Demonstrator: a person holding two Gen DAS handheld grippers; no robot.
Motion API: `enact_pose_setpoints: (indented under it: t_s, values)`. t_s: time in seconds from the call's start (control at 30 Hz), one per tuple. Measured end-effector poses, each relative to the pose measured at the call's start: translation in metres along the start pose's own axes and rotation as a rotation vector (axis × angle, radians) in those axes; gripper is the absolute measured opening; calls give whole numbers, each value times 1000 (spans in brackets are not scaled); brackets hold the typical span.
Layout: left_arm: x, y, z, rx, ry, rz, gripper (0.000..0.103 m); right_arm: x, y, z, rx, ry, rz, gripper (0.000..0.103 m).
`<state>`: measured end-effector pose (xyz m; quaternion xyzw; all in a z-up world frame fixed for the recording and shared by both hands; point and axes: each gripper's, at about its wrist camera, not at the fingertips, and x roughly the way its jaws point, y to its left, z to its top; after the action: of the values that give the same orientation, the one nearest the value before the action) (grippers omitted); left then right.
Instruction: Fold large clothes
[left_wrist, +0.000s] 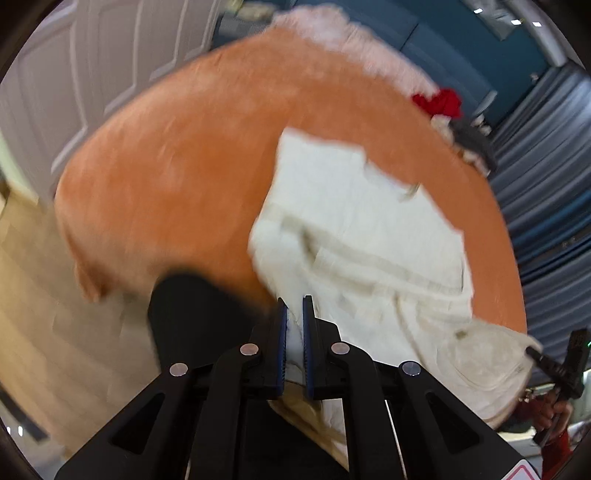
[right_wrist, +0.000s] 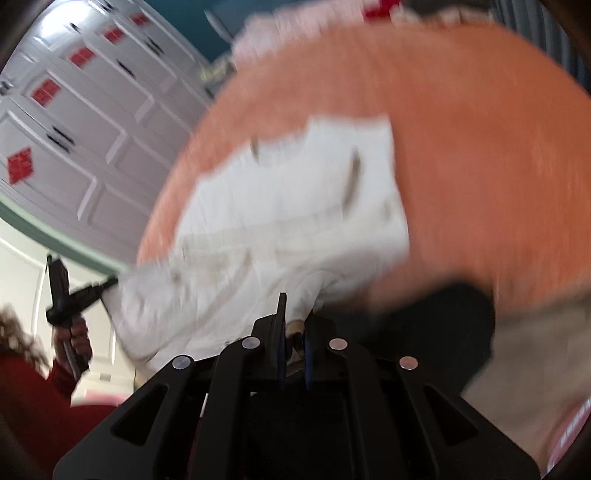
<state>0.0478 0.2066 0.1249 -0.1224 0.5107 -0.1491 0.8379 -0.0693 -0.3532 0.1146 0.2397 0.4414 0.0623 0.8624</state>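
Note:
A cream-white garment (left_wrist: 362, 229) with pockets lies across the orange bed cover (left_wrist: 177, 155). Its near edge is lifted off the bed. My left gripper (left_wrist: 294, 306) is shut on one corner of that edge, with cloth pinched between the blue pads. In the right wrist view the same garment (right_wrist: 288, 214) stretches up from the cover (right_wrist: 480, 147) to my right gripper (right_wrist: 295, 317), which is shut on the other corner. Each view shows the opposite gripper at the cloth's far end, the right one (left_wrist: 535, 352) and the left one (right_wrist: 110, 282). Both views are blurred.
A pale pink cloth (left_wrist: 343, 37), a red item (left_wrist: 439, 101) and a dark item (left_wrist: 474, 142) lie at the bed's far edge. A white panelled wardrobe (right_wrist: 85, 122) stands beyond it, blue curtains (left_wrist: 554, 184) on one side. A black shape (left_wrist: 192, 317) shows near the bed's front edge.

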Motion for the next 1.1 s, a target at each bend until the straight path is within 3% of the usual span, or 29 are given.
enact_pose_setpoints:
  t_s: [0.17, 0.37, 0.57, 0.77, 1.1]
  values:
    - [26, -18, 65, 38, -129, -7, 5, 29, -6, 62, -19, -184, -61, 6]
    - [68, -25, 116, 22, -191, 17, 5, 68, -22, 109, 46, -290, -112, 6]
    - [122, -41, 143, 47, -203, 114, 6, 107, -35, 131, 102, -319, -154, 6]
    - [162, -30, 156, 24, -161, 155, 7, 136, -47, 139, 155, -312, -172, 6]
    - [196, -32, 159, 47, -133, 215, 7, 168, -61, 144, 216, -292, -197, 6]
